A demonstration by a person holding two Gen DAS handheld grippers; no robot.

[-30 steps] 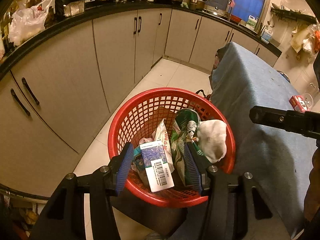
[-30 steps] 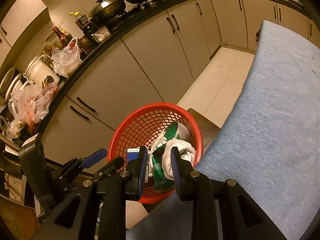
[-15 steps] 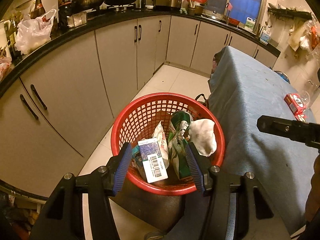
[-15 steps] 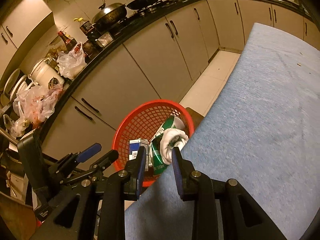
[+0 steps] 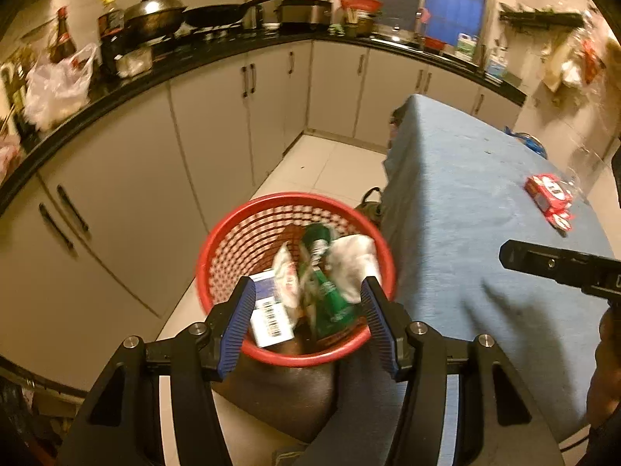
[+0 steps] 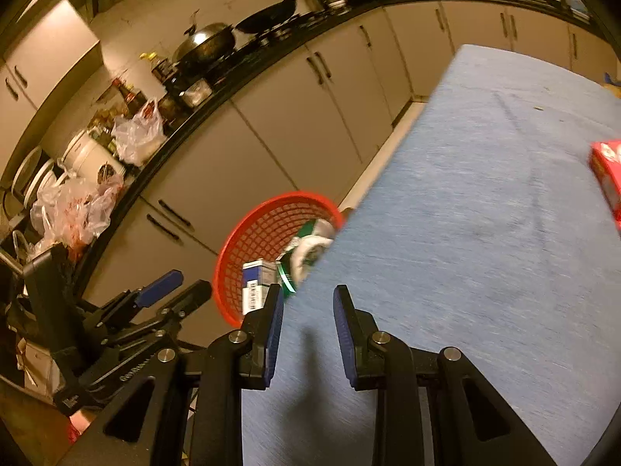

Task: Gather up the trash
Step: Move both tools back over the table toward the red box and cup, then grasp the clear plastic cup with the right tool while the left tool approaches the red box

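A red mesh basket (image 5: 240, 233) stands on a low dark stool beside the table and holds a blue-white carton (image 5: 269, 312), a green packet (image 5: 330, 295), a white wrapper and a crumpled white tissue (image 5: 353, 260). My left gripper (image 5: 308, 295) is open and empty, above the basket's near rim. My right gripper (image 6: 306, 299) is open and empty over the blue tablecloth (image 6: 485, 233). Red boxes (image 5: 549, 194) lie on the cloth's far right; one shows at the right edge of the right wrist view (image 6: 607, 178). The basket also shows in the right wrist view (image 6: 268, 229).
Grey kitchen cabinets (image 5: 217, 132) with a black counter run along the left and back, carrying pans, bottles and plastic bags (image 5: 58, 85). White tile floor (image 5: 330, 167) lies between cabinets and table. The left gripper's body (image 6: 116, 322) sits low left in the right wrist view.
Both grippers have pulled back and up from the basket. The right gripper has swung right over the tablecloth and its jaws have opened wider; the red box has come into its view.
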